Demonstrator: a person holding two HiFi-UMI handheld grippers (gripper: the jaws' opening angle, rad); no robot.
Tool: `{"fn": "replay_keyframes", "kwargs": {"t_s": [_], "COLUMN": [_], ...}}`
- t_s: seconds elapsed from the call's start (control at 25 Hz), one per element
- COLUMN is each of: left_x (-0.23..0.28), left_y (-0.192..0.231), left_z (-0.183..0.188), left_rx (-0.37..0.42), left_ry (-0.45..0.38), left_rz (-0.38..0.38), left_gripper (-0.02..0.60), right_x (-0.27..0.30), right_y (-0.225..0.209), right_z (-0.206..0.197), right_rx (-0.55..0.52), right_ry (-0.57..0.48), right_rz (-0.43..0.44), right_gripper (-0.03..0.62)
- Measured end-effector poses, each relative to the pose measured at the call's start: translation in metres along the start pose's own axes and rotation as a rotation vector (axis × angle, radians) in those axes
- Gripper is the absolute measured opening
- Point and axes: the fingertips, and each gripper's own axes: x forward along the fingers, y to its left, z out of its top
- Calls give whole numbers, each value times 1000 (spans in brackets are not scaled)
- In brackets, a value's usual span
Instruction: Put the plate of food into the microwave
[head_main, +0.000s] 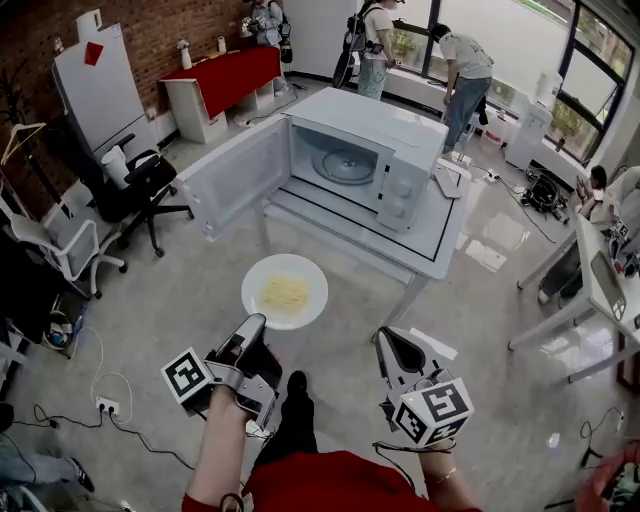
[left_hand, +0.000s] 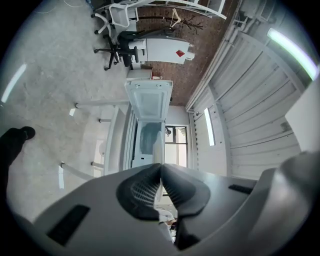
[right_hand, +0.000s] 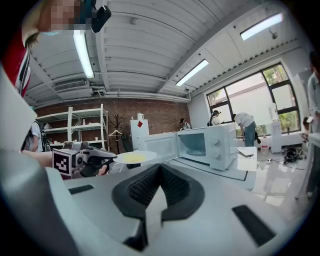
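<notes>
Pinched at its rim by the left hand-held gripper (head_main: 255, 322), the plate (head_main: 262, 275) hung in the air off the worktop's (head_main: 440, 240) near edge. It could sag and spill its food (head_main: 286, 293), or clip the microwave door (head_main: 232, 178). The right hand-held gripper (head_main: 385, 340) was pressed together, empty.

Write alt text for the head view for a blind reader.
The left tool pinches the rim of a white plate of yellow food, in the air before a white microwave with its door open. The right tool is shut and empty.

Open microwave (head_main: 372, 128) on white table (head_main: 441, 236)
</notes>
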Motion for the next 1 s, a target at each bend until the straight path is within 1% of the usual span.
{"fn": "replay_keyframes", "kwargs": {"t_s": [0.24, 0.36, 0.52, 0.64, 0.8, 1.0], "left_x": [62, 96, 136, 160, 178, 197], "left_y": [-8, -18, -24, -27, -29, -21], "left_z": [19, 35, 53, 66, 78, 77], "left_rx": [15, 16, 14, 12, 2, -6], "left_ry": [65, 104, 142, 158, 171, 178], "left_rz": [-12, -30, -39, -35, -28, -11], "left_gripper": [20, 19, 20, 20, 20, 20], "right_x": [57, 91, 126, 142, 153, 162], "right_y": [-27, -37, -52, -62, -68, -80], "right_z": [21, 35, 45, 50, 55, 56], "right_rx": [39, 46, 58, 69, 78, 77], "right_ry": [3, -5, 3, 15, 33, 51], "right_rz": [-15, -31, -58, -78, -102, -100], "right_gripper": [12, 12, 12, 12, 12, 12]}}
